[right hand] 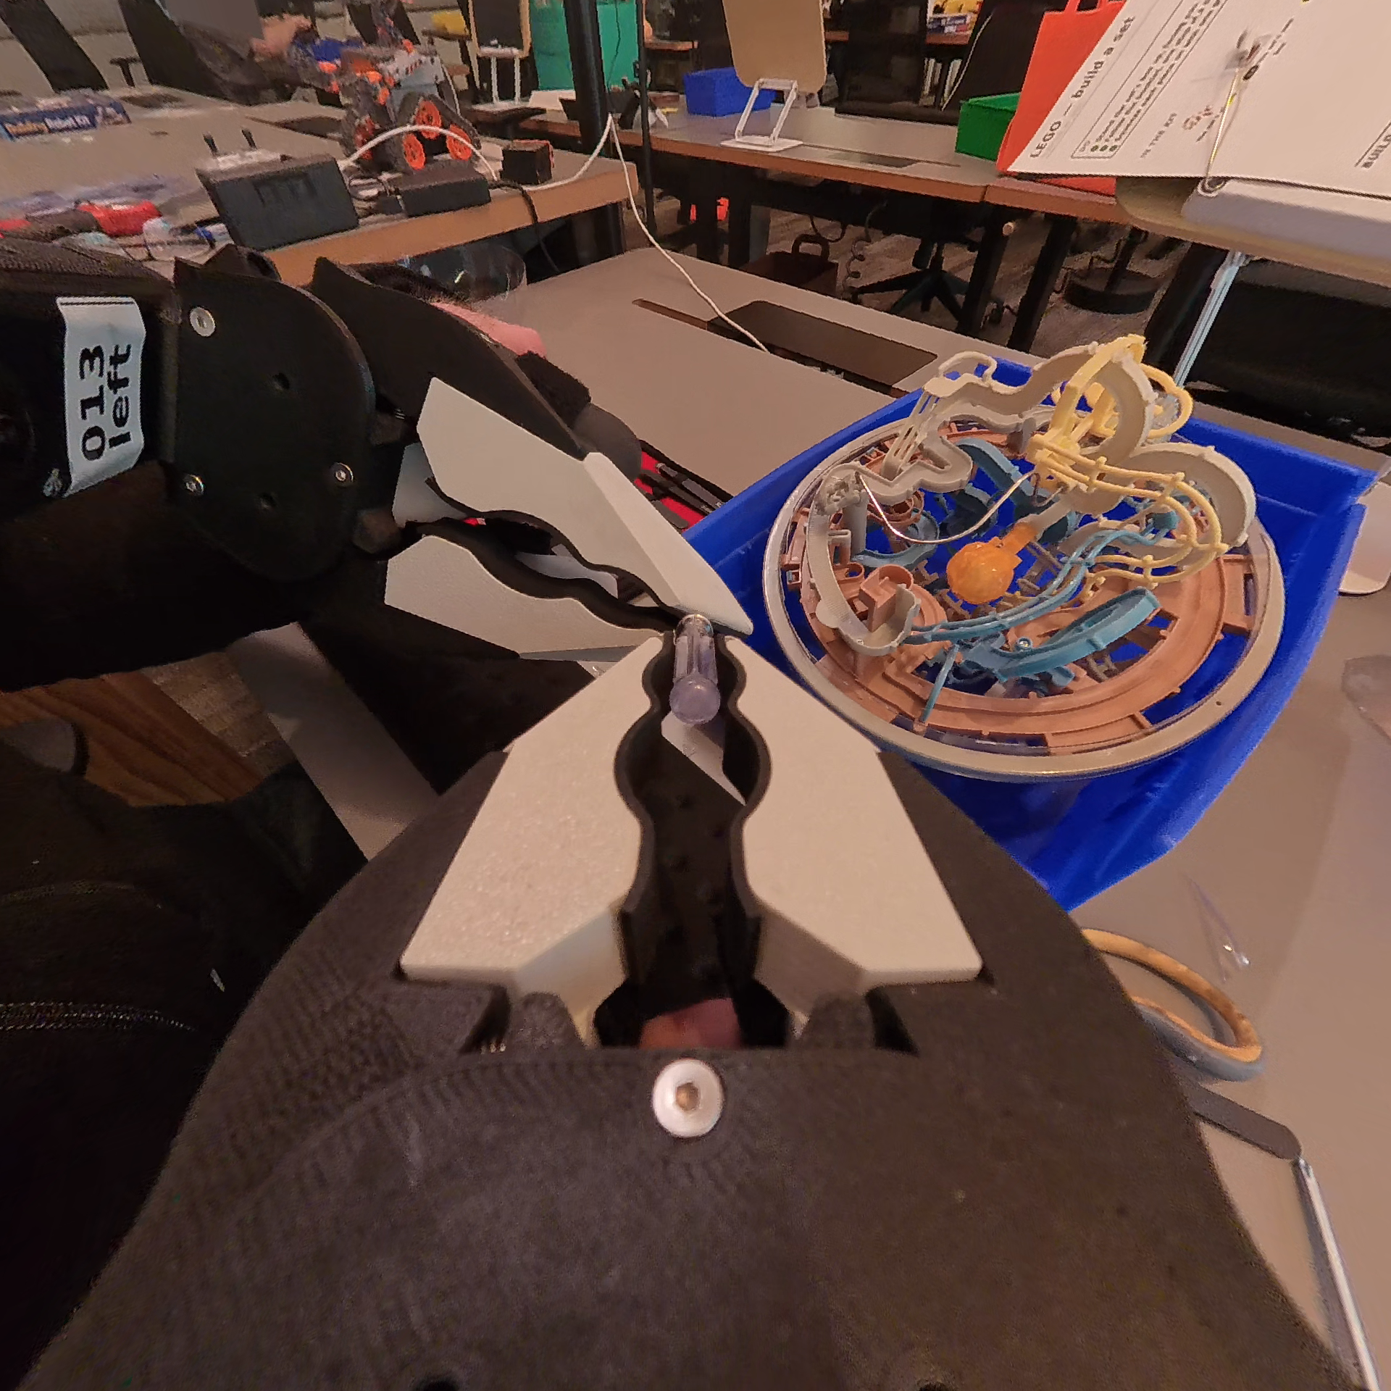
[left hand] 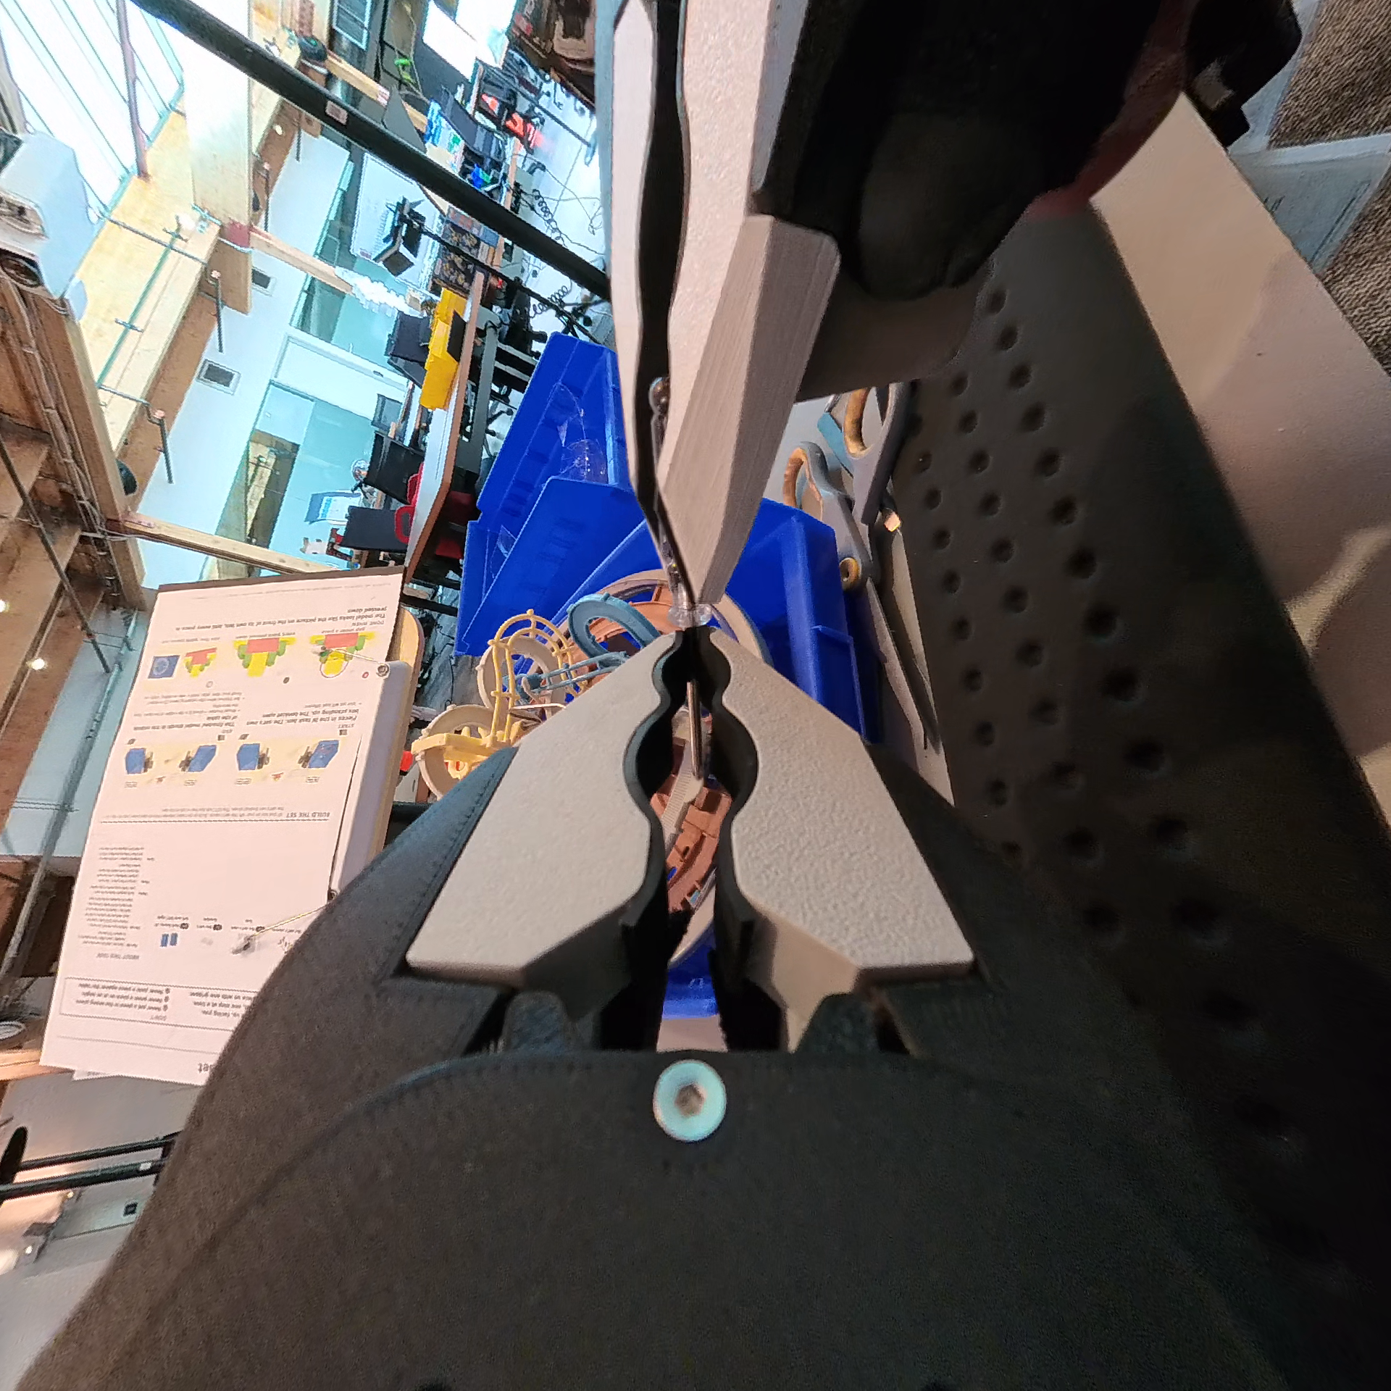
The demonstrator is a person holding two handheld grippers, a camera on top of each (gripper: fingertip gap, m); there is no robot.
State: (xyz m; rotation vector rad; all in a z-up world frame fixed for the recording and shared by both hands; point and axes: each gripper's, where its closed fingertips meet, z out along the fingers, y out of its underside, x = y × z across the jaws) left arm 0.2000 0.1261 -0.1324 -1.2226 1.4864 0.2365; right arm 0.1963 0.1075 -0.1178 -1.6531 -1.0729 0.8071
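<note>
A small screwdriver with a clear plastic handle (right hand: 691,677) and a thin metal shaft (left hand: 695,722) is held between both grippers. My right gripper (right hand: 694,640) is shut on the handle. My left gripper (left hand: 691,640) is shut with the shaft between its fingers. The two grippers meet tip to tip: the left gripper (right hand: 700,613) comes in from the left in the right wrist view, and the right gripper (left hand: 681,583) comes down from the top in the left wrist view. They hang just left of an open half-sphere marble maze (right hand: 1016,572).
The maze sits in a blue bin (right hand: 1204,790) on a grey table; more blue bins (left hand: 557,482) stand behind. A printed instruction sheet (left hand: 248,790) stands on a holder. A tan ring (right hand: 1174,1009) lies at the right. A perforated grey panel (left hand: 1054,602) is beside the left gripper. Left and right tips are no more than a few centimetres apart. The left tips stand about 15 cm off the open half-sphere marble maze (right hand: 1016,572).
</note>
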